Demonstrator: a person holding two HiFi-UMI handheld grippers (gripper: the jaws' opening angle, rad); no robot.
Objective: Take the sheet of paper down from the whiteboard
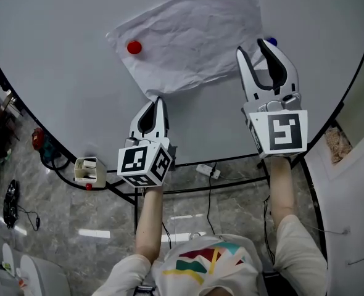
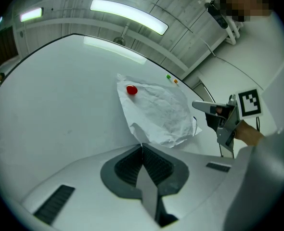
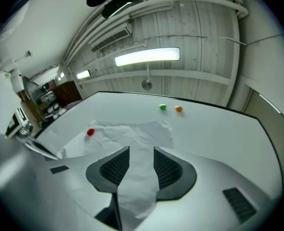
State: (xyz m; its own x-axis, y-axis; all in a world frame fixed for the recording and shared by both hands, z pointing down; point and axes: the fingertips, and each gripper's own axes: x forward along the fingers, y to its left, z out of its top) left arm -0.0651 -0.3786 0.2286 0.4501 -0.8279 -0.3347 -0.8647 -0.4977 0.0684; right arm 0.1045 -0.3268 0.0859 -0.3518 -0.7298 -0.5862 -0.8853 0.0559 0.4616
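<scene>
The whiteboard (image 1: 58,60) fills most of the head view. The crumpled paper (image 1: 188,39) hangs flat against it, pinned near its left end by a red magnet (image 1: 134,47). The left gripper (image 1: 155,100) is clenched on the paper's lower corner. The right gripper (image 1: 251,47) is released, its jaws wide apart with the paper's right edge between them, unpressed. A green magnet (image 3: 162,108) and an orange magnet (image 3: 179,109) sit side by side on the whiteboard, clear of the paper.
</scene>
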